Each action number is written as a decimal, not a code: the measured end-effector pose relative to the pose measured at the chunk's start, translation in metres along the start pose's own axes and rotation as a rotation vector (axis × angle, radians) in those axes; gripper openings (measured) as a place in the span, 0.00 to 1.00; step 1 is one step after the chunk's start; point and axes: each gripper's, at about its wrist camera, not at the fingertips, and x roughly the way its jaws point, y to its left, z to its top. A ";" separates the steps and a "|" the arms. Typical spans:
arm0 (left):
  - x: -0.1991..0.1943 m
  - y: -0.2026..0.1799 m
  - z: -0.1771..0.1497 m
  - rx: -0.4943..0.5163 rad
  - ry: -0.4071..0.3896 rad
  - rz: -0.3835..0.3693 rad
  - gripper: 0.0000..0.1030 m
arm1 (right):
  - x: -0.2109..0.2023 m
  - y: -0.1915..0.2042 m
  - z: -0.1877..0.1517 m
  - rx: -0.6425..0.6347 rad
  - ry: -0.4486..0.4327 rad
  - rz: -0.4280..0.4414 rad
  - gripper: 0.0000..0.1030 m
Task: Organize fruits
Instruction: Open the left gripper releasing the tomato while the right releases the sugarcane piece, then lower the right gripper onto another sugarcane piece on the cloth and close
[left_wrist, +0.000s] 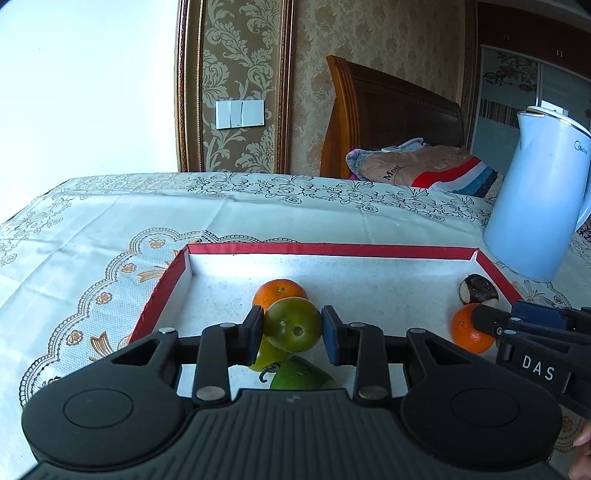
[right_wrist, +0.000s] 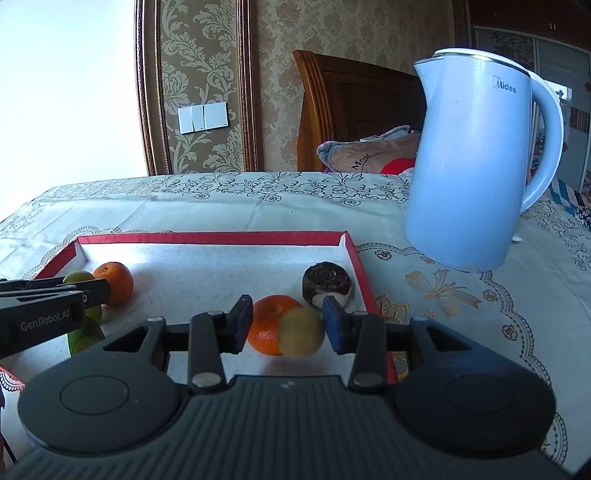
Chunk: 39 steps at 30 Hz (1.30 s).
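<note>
Left claw (left_wrist: 292, 328) is held low and level over the near part of the tray (left_wrist: 332, 250), pads clamped on both sides of a green citrus (left_wrist: 292, 324) that's lifted a bit above the tray floor, smooth skin with a couple of dark pits. Right behind it sits an orange (left_wrist: 279, 291), and under it there's a yellow-green fruit (left_wrist: 266, 357) plus a brighter green one (left_wrist: 301, 376). The right claw (right_wrist: 288, 325) is also level and pointing into the tray's right side, with its pads spread wide; a yellowish round fruit (right_wrist: 300, 332) sits between them, blurry, and I honestly can't tell if either pad is touching it, looks like not. A second orange (right_wrist: 266, 323) is just beside it on the left, and a dark brown, rough, squat fruit with a pale cut patch (right_wrist: 327, 282) lies near the far right corner. The tray is a shallow cardboard thing, red rim, speckled white inside, sitting on a bench covered with a cream embroidered cloth (right_wrist: 461, 314). The right view shows the whole pale blue plastic kettle (right_wrist: 476, 173) standing beside the tray, while the left view only catches part of it. The left view shows the right claw's arm coming in from the side over that second orange.
</note>
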 end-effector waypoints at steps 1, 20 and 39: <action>0.000 0.000 0.000 0.000 -0.001 0.003 0.32 | 0.000 0.000 0.000 0.000 0.000 0.001 0.38; -0.007 0.010 0.000 -0.051 -0.041 0.009 0.72 | -0.010 -0.005 -0.001 0.030 -0.035 -0.015 0.70; -0.054 0.036 -0.025 -0.118 -0.074 -0.023 0.73 | -0.050 -0.033 -0.028 0.103 -0.056 -0.025 0.75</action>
